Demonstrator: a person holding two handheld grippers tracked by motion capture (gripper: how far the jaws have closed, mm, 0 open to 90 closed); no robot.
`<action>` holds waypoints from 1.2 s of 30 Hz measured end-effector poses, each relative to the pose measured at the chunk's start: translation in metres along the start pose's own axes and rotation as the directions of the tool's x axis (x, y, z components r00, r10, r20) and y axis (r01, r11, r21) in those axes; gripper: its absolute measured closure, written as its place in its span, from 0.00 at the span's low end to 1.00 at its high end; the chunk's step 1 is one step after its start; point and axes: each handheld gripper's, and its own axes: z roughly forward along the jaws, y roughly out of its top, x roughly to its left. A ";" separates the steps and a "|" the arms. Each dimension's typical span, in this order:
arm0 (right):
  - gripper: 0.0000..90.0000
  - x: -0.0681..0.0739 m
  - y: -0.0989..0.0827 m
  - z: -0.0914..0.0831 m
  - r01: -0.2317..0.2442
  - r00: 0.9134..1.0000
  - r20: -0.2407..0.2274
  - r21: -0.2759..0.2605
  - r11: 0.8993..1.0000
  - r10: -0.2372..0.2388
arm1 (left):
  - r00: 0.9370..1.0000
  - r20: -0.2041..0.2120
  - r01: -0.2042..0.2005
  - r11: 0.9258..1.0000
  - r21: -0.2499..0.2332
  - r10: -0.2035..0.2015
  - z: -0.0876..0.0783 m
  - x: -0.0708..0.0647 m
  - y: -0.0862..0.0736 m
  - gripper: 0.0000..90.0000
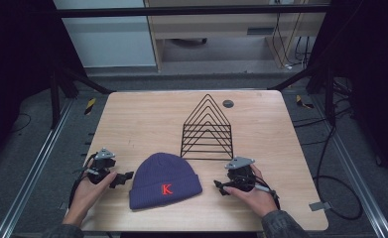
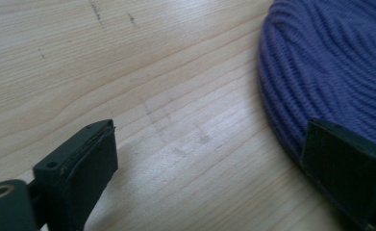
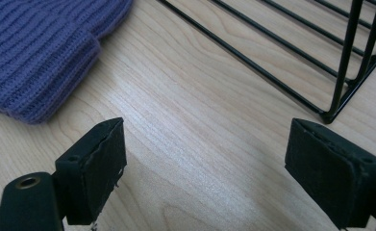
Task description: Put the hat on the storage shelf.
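Two hands come in from the near edge of a wooden desk [image 1: 147, 114], each holding a black gripper. Between them, near the front edge, lies a purple knitted beanie [image 1: 164, 180] with a red letter K on its folded cuff, flat on the desk with the cuff toward the person.

At left, the left gripper [image 1: 122, 178] rests on the desk just beside the beanie, pointing right at it. Its jaws stand wide apart with nothing between them; in the left gripper view one jaw sits right at the beanie's ribbed edge [image 2: 330, 62], though whether it touches I cannot tell.

At right, the right gripper [image 1: 220, 186] also rests on the desk, pointing left toward the beanie but a little apart from it. Its jaws are wide too, with bare wood between them.

Farther back, past the beanie and slightly right, stands a black wire rack [image 1: 207, 130] of upright pointed arches. Beyond it, near the far edge, is a small dark round disc [image 1: 227, 103].
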 end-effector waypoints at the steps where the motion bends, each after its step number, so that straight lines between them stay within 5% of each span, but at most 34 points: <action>1: 0.17 0.000 0.000 -0.001 0.006 1.000 0.002 -0.001 1.000 -0.006 | 1.000 0.008 0.000 1.000 -0.003 0.000 -0.002 -0.001 0.001 0.09; 11: 0.19 0.002 0.001 0.000 0.019 1.000 -0.001 0.013 1.000 -0.019 | 0.998 0.047 -0.049 0.998 -0.030 0.050 -0.007 -0.017 0.022 0.19; 17: 0.20 0.001 0.001 0.000 0.020 1.000 0.004 0.018 1.000 -0.020 | 0.992 0.061 -0.115 0.993 0.033 0.113 0.012 -0.033 0.049 0.22; 24: 0.20 0.001 0.000 0.001 0.022 1.000 0.006 0.028 0.999 -0.022 | 0.983 0.041 -0.185 0.974 0.133 0.181 0.034 -0.043 0.066 0.29; 36: 0.19 0.002 0.000 0.002 0.029 1.000 -0.001 0.036 0.999 -0.029 | 0.985 0.041 -0.174 0.964 0.201 0.169 0.053 -0.045 0.070 0.48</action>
